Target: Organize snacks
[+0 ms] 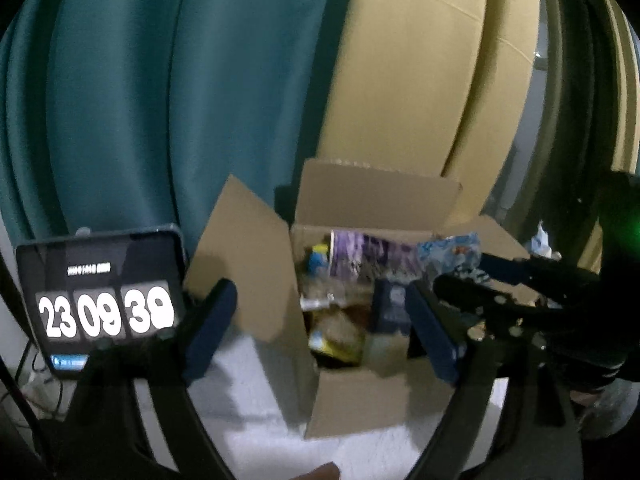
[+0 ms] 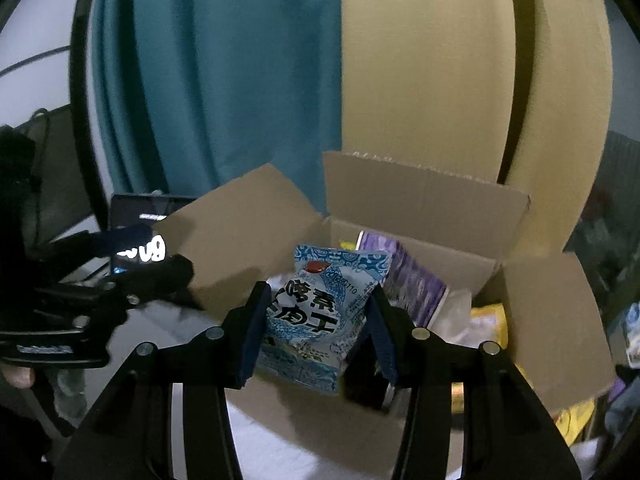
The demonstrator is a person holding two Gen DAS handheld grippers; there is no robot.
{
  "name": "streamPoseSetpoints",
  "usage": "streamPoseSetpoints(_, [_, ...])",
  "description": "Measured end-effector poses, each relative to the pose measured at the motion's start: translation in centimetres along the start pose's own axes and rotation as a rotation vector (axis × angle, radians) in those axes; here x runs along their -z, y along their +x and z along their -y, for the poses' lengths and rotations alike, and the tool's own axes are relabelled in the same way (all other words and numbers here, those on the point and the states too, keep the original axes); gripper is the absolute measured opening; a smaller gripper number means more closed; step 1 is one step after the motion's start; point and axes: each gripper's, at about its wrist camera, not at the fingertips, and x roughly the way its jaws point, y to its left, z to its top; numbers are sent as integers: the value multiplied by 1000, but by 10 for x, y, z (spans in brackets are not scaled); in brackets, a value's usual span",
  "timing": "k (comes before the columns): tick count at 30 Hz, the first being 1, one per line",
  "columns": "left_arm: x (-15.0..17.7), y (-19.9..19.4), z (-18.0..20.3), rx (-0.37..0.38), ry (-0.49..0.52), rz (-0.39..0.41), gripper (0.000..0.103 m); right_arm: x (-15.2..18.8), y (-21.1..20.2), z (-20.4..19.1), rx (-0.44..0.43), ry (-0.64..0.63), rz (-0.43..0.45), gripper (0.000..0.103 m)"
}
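An open cardboard box [image 1: 352, 396] stands on a white surface with several snacks inside; it also shows in the right wrist view [image 2: 424, 196]. My right gripper [image 2: 318, 308] is shut on a blue-and-white snack packet [image 2: 320, 312] and holds it over the box's near edge. The packet shows in the left wrist view [image 1: 448, 256] at the box's right side, with the right gripper behind it. A purple packet [image 2: 412, 280] stands in the box beyond it. My left gripper [image 1: 320, 316] is open and empty, with its fingers either side of the box's left half.
A tablet [image 1: 100, 300] showing a clock stands left of the box. A teal curtain [image 1: 180, 100] and a tan panel [image 1: 420, 80] rise behind. Loose yellow packets [image 2: 576, 420] lie to the right of the box.
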Motion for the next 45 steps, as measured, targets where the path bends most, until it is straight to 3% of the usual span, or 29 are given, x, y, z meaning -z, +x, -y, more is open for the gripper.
streamPoseSetpoints(9, [-32,45,-16,-48,-46,36,90,-25,56,34,6,35,0,51])
streamPoseSetpoints(19, [-34,71,-37,-72,-75,8,90,-40,93,41,45,58,-6,51])
streamPoseSetpoints(22, [-33,75,-39,-73,-76,3,90,-39,100,47,59,81,-19,64])
streamPoseSetpoints(24, [-32,75,-39,-72,-73,4,90,-39,101,50,64,86,-15,69])
streamPoseSetpoints(34, [-24,71,-27,-63,-48,-3,91,-37,84,42,86,61,-19,70])
streamPoseSetpoints(45, [-5,15,2,-63,-4,40,99,-13,21,39,125,71,-11,70])
